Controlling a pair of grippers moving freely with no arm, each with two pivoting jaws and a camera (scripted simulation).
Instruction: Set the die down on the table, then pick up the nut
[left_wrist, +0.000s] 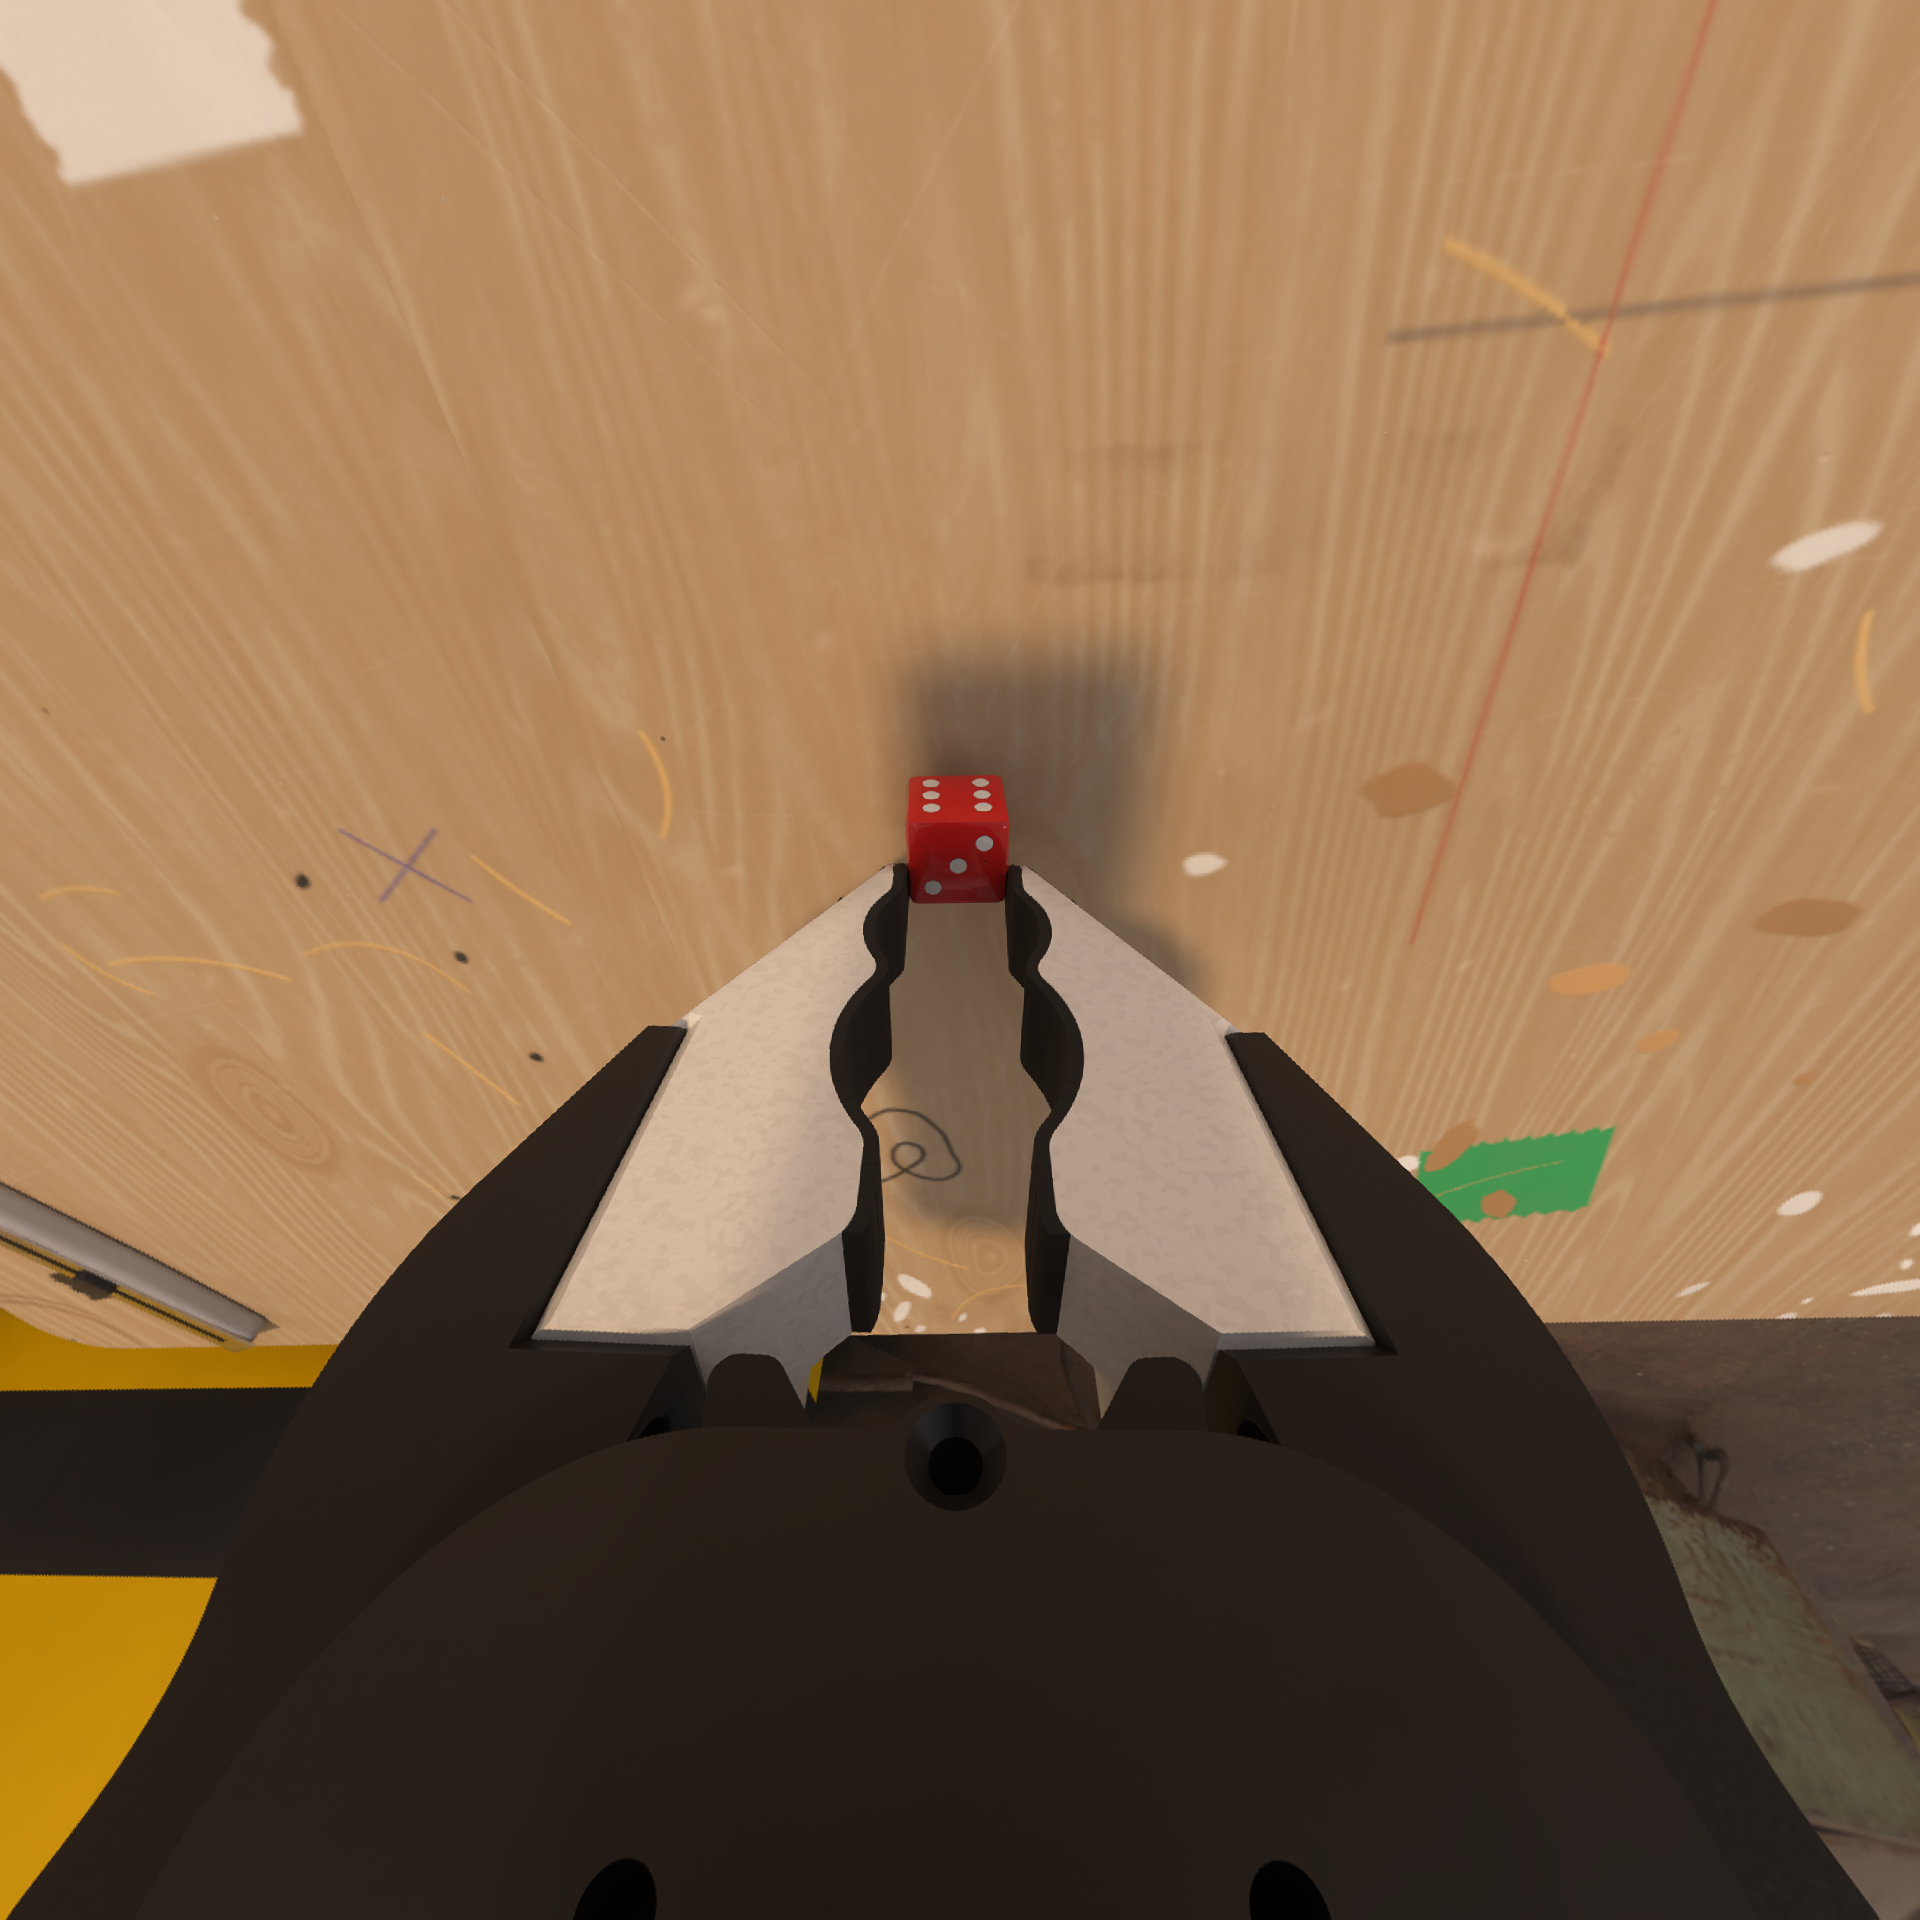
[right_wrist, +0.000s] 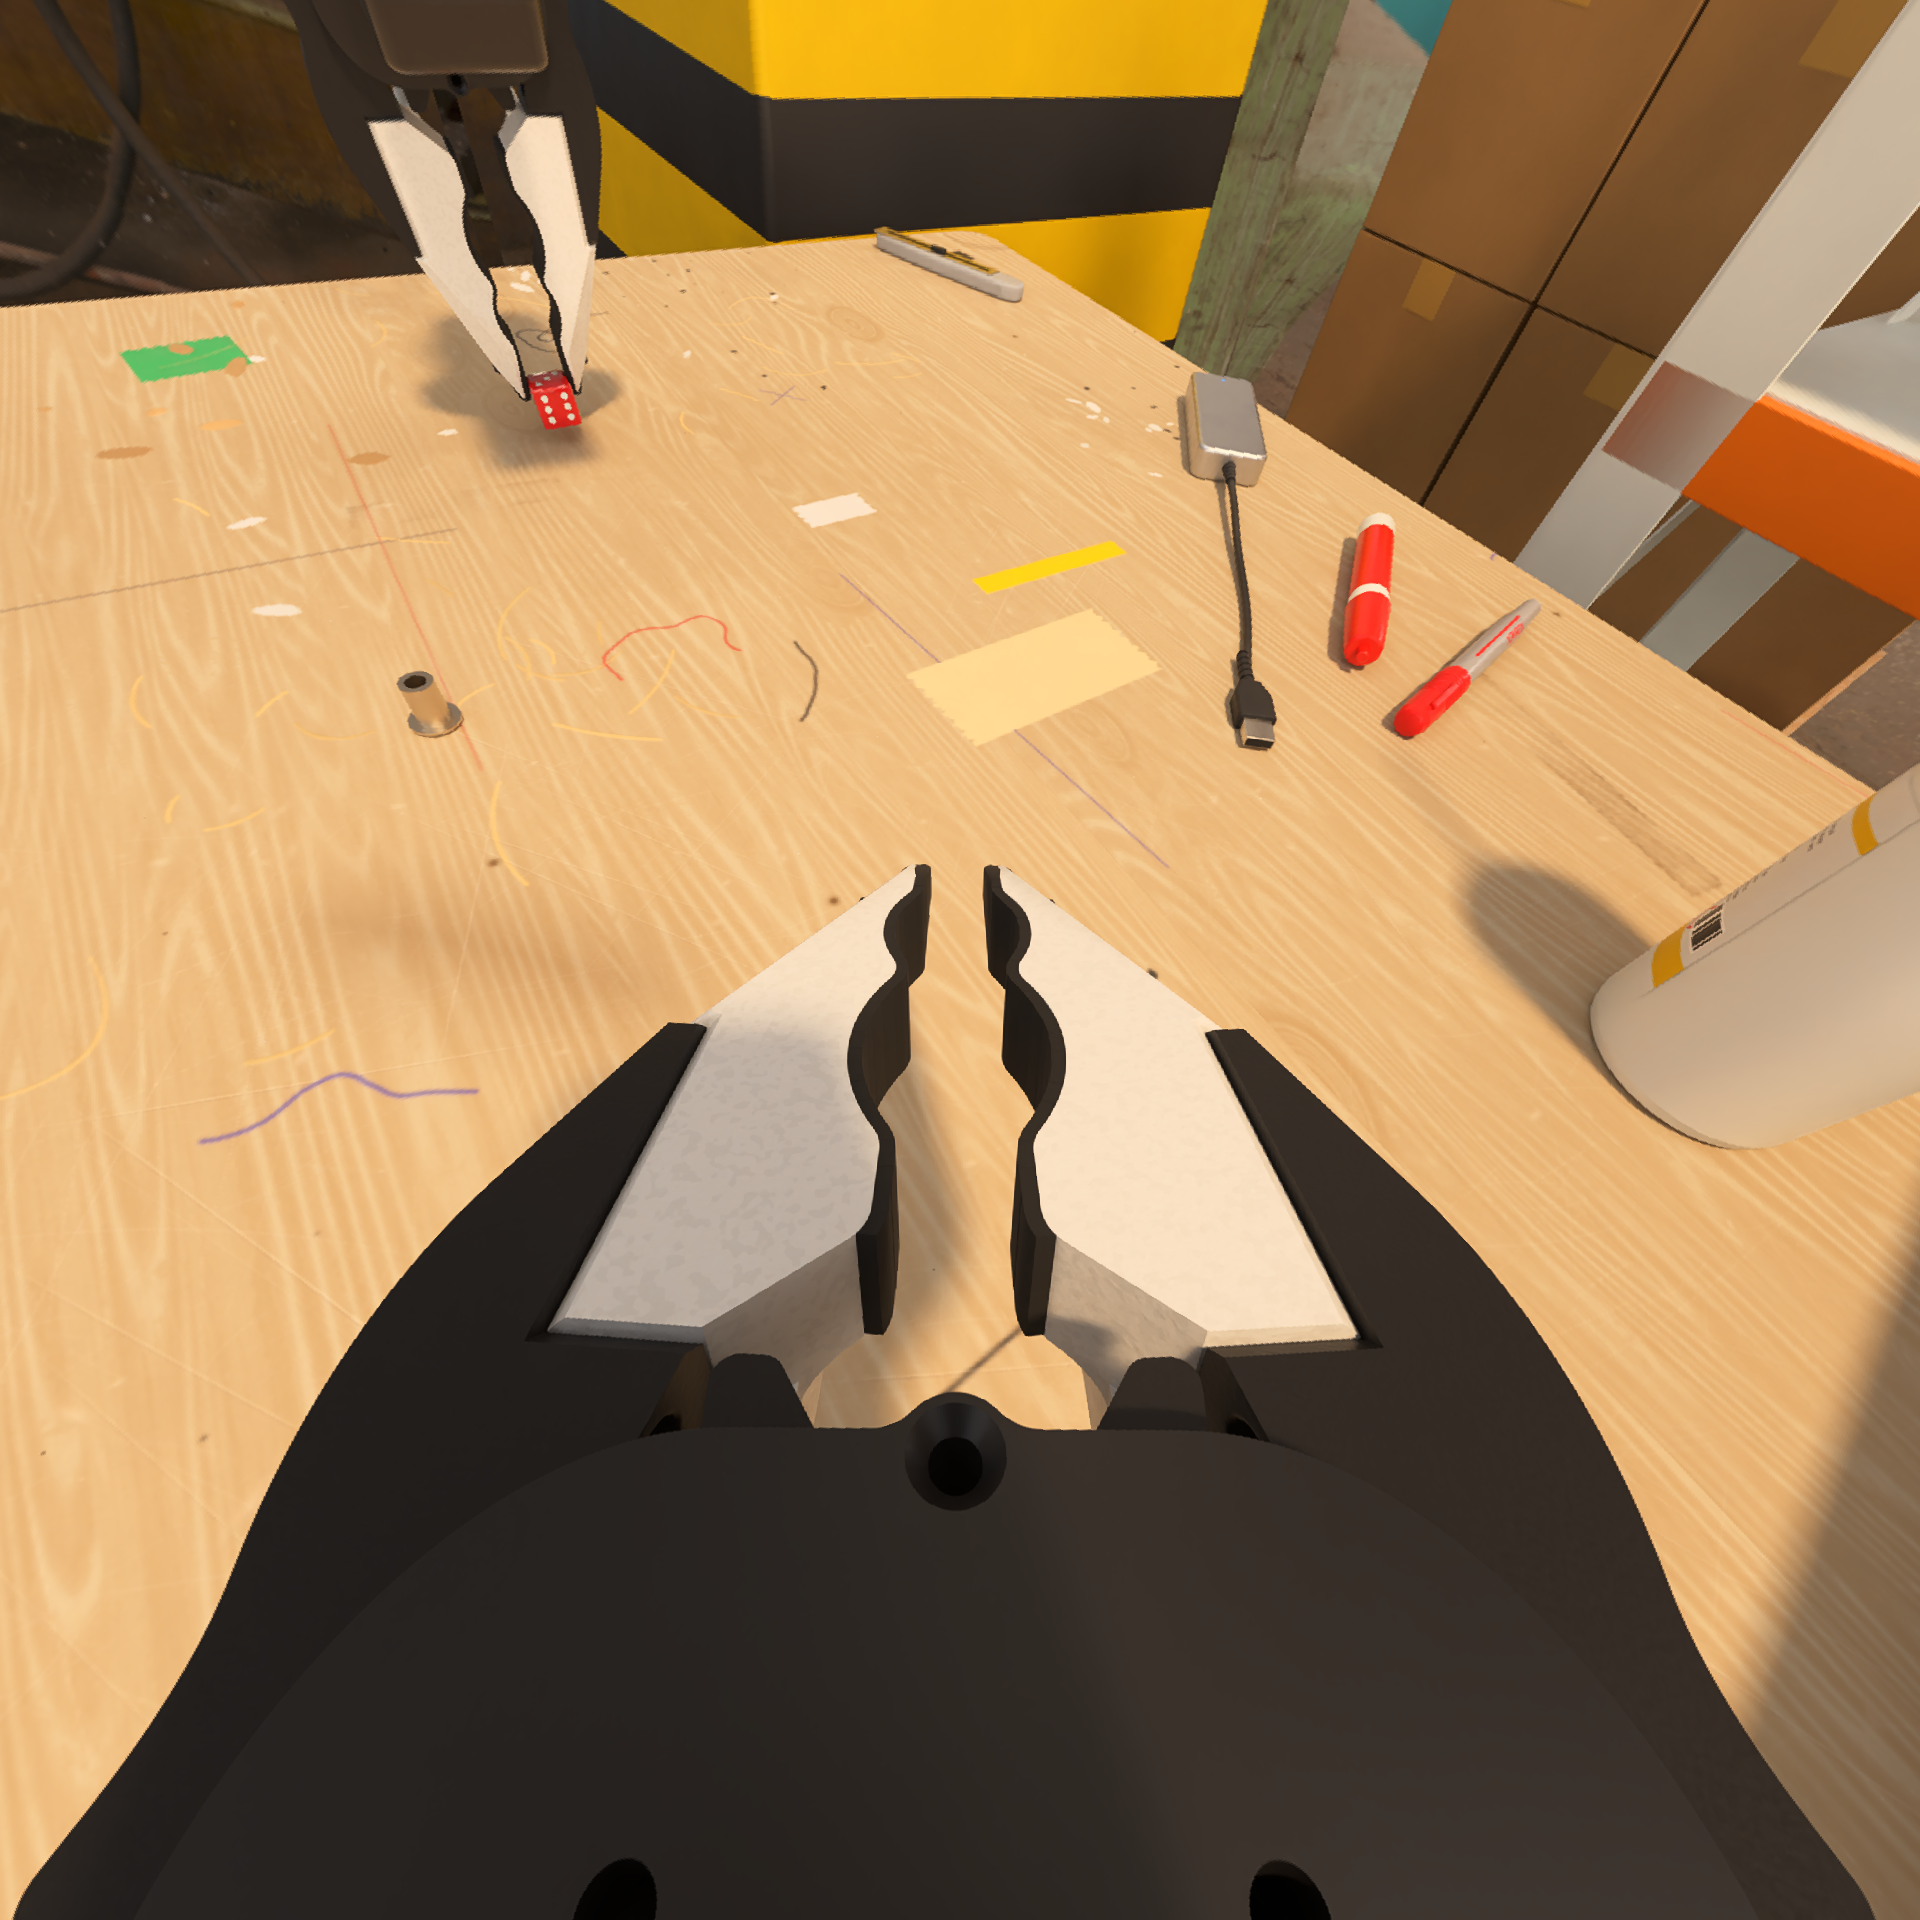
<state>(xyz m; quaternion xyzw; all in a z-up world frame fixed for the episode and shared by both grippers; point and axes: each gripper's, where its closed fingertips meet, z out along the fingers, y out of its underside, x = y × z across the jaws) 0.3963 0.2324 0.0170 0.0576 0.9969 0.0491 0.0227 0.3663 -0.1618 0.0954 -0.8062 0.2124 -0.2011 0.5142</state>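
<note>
Left claw (left_wrist: 957, 883) pinches the red die (left_wrist: 957, 837) at its very tips, low over the tabletop (left_wrist: 1247, 416); contact unclear. Lower until it seats flat, then part the jaws slowly. Right claw (right_wrist: 957, 881) hangs empty, slightly parted. Nut (right_wrist: 426, 703) stands upright, well apart from the die.

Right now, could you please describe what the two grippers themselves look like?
Both match. The left gripper and right gripper each have a rounded matte black body with a small round hole at its centre and two larger ones lower down. Black arms carry two tapering off-white, faintly mottled fingers, whose inner edges are wavy black pads. No cables or markings show on them.
</note>
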